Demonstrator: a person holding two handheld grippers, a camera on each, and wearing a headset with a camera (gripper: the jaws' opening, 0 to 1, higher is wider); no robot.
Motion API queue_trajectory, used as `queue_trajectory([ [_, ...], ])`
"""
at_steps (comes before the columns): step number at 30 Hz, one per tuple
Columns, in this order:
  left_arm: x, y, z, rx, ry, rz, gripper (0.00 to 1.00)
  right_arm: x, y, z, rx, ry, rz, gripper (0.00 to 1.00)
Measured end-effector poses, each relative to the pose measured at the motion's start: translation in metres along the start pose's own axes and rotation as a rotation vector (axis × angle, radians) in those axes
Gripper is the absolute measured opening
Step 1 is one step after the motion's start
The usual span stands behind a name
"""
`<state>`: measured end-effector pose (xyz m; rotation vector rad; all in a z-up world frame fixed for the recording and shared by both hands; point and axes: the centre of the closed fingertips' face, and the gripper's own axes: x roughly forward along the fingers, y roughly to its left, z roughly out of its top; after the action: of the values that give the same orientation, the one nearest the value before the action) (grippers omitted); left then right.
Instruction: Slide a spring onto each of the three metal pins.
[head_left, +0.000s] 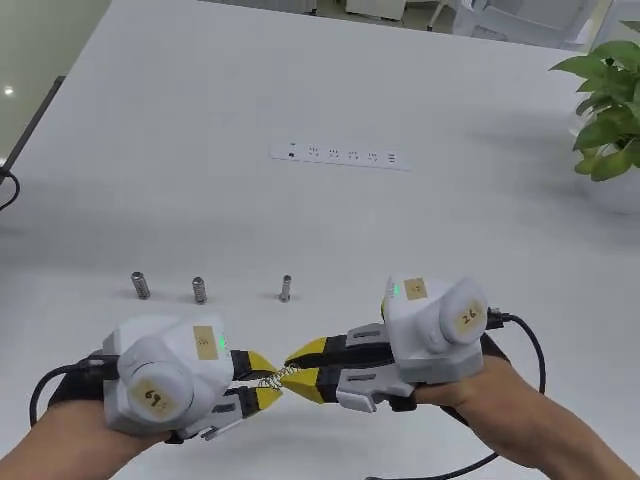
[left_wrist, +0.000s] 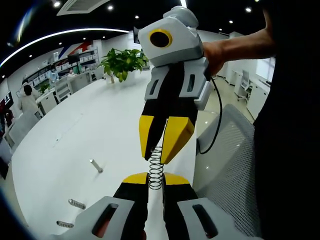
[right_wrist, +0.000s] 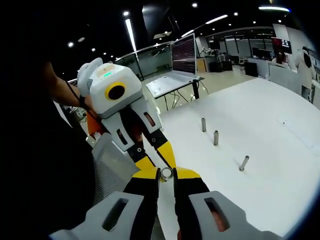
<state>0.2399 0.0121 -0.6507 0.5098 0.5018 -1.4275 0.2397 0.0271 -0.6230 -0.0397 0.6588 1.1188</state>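
Right gripper view shows the spring (right_wrist: 166, 174) end-on, a ring.

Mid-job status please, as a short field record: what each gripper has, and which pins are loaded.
left gripper: shut on one end of the spring
right gripper: shut on the spring's other end
spring position: held between the two grippers, above the table, near the person
pins: three upright in a row, beyond the grippers
left pin, head view: carries a spring
middle pin: carries a spring
right pin: bare
left to do: the held spring onto the right pin
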Motion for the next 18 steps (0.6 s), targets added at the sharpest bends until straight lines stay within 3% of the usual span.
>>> queue_trajectory([
  [12, 0.004, 0.0, 0.005, -0.005, -0.018, -0.008, 0.02, -0.003, -0.002, -0.001, -0.077, 0.07, -0.006, 0.09],
  [18, 0.004, -0.002, 0.004, 0.007, -0.015, -0.016, 0.02, -0.007, -0.003, -0.01, -0.185, 0.176, 0.0, 0.13],
])
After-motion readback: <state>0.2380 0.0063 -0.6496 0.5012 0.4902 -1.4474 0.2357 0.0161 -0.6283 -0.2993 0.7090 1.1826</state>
